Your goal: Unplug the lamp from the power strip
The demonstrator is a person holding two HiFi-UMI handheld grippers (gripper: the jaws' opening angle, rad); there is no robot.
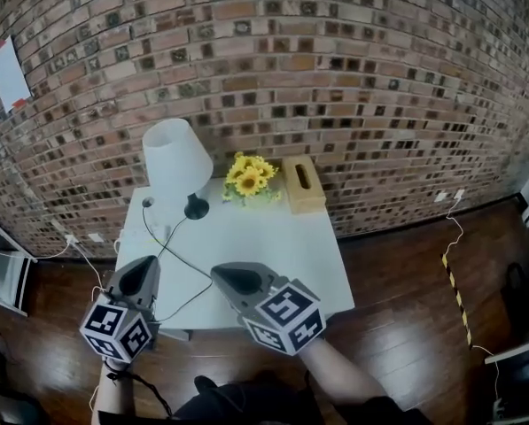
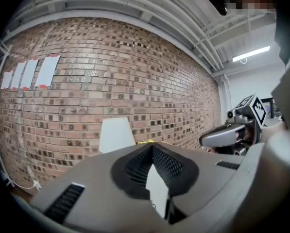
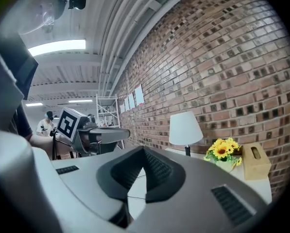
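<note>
The lamp (image 1: 175, 153) has a white shade and a black foot and stands at the back left of the white table (image 1: 282, 251). Its black cord (image 1: 181, 261) loops across the tabletop toward the front left edge. A small white block (image 1: 160, 232) lies by the cord; I cannot tell whether it is the power strip. My left gripper (image 1: 144, 270) and right gripper (image 1: 232, 276) hover side by side over the table's front edge, both shut and holding nothing. The lamp (image 2: 115, 134) shows beyond my left gripper (image 2: 152, 146). The lamp (image 3: 185, 127) also shows beyond my right gripper (image 3: 144, 150).
A bunch of sunflowers (image 1: 249, 177) and a wooden tissue box (image 1: 302, 184) stand at the table's back by the brick wall. White cables and a socket (image 1: 72, 238) lie on the wooden floor at the left. Yellow-black tape (image 1: 455, 283) marks the floor at the right. A metal rack (image 1: 0, 268) is at the left.
</note>
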